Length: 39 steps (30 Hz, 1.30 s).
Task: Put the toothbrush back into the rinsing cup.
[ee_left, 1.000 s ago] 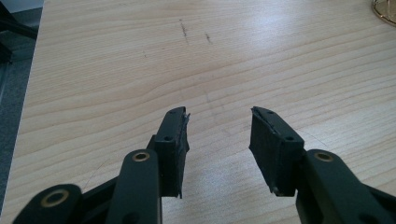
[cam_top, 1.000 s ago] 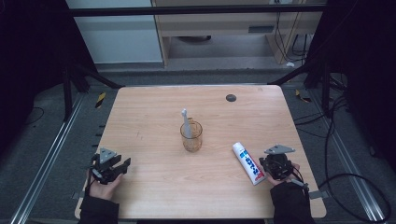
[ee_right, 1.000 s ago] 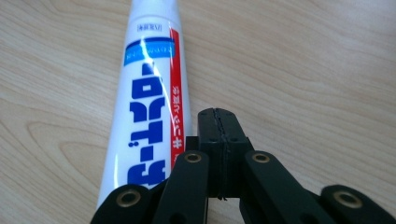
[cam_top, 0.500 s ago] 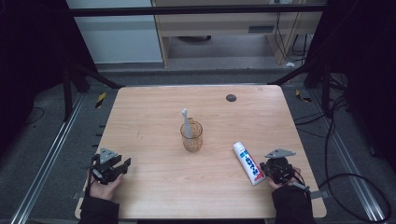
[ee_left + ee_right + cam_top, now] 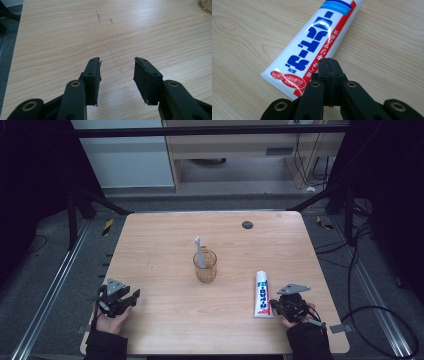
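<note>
A white, red and blue toothpaste tube [image 5: 261, 294] lies flat at the table's right front, crimped end toward the person. My right gripper [image 5: 273, 305] sits just beside that end. In the right gripper view its jaws [image 5: 329, 62] are pressed together with nothing between them, low over the tube [image 5: 312, 47]. A clear glass cup [image 5: 205, 266] stands mid-table with a white toothbrush [image 5: 199, 251] upright in it. My left gripper [image 5: 134, 296] rests at the left front, open, over bare wood [image 5: 117, 67].
The wooden table [image 5: 165, 235] has a small dark round spot [image 5: 247, 224] at the back right. The cup's rim [image 5: 206, 5] shows at the top right corner of the left gripper view. Dark floor, rails and cables surround the table.
The right gripper has drawn back slightly toward the table's near edge. The tube, the cup and the left gripper have stayed in place.
</note>
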Each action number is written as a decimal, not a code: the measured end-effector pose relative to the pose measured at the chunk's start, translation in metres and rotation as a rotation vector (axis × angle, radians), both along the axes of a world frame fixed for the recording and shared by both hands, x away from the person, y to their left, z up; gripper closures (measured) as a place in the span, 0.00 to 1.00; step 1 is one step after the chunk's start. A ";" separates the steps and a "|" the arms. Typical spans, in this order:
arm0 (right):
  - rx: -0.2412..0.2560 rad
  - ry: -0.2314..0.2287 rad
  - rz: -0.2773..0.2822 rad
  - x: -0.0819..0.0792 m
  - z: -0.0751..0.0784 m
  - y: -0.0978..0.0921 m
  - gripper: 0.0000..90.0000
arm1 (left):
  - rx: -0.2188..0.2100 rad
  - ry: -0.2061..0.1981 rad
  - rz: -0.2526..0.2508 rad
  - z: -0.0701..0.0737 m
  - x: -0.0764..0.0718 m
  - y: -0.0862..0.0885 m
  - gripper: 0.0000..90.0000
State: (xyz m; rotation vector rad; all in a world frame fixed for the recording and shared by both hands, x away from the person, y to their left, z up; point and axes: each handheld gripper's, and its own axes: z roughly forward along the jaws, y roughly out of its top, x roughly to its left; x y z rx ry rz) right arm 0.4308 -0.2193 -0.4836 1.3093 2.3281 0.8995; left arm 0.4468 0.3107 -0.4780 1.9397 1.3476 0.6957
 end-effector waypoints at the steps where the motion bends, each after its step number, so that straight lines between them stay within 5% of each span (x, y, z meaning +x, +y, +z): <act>1: 0.000 0.000 0.000 0.000 0.000 0.000 1.00 | 0.001 0.000 0.000 0.000 0.000 0.000 0.62; 12: 0.044 -0.016 0.070 0.004 -0.003 0.022 1.00 | 0.004 -0.001 -0.002 0.000 0.001 0.000 0.62; 39: 0.110 -0.079 0.069 0.024 0.001 0.034 1.00 | 0.007 0.000 -0.001 -0.001 0.002 -0.001 0.62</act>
